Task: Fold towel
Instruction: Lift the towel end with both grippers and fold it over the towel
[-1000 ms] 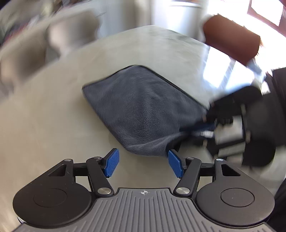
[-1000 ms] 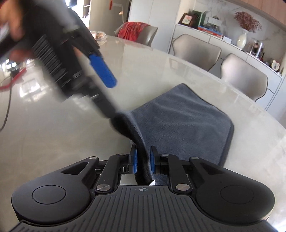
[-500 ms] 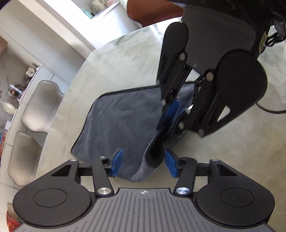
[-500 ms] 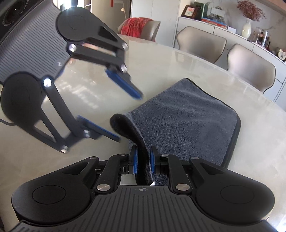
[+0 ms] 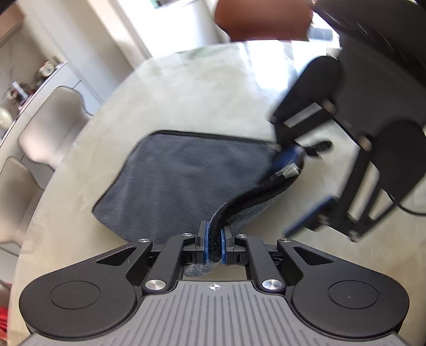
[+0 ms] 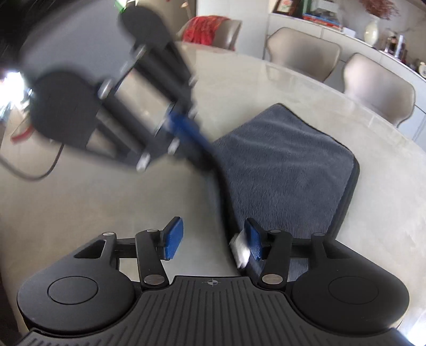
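A dark grey towel (image 5: 181, 181) lies folded on the pale stone table (image 5: 186, 87). My left gripper (image 5: 213, 244) is shut on the towel's near raised edge, and the cloth fills the gap between its blue pads. From the right wrist view the left gripper (image 6: 197, 138) is a blur pinching the towel (image 6: 282, 165) at its near left corner. My right gripper (image 6: 213, 238) has its jaws opening. The towel's edge and a white label (image 6: 239, 250) rest against its right pad, and the left pad stands apart. In the left wrist view the right gripper (image 5: 298, 186) is blurred beside the towel's right corner.
Beige chairs (image 6: 378, 85) stand round the far side of the table, one draped with a red cloth (image 6: 207, 29). A sideboard (image 6: 319, 24) with a vase and frames runs behind them. A dark cable (image 6: 34, 173) lies on the table at left.
My left gripper swung in and shut on the towel's raised edge. My right gripper, shut on that edge before, has opened and let it go.
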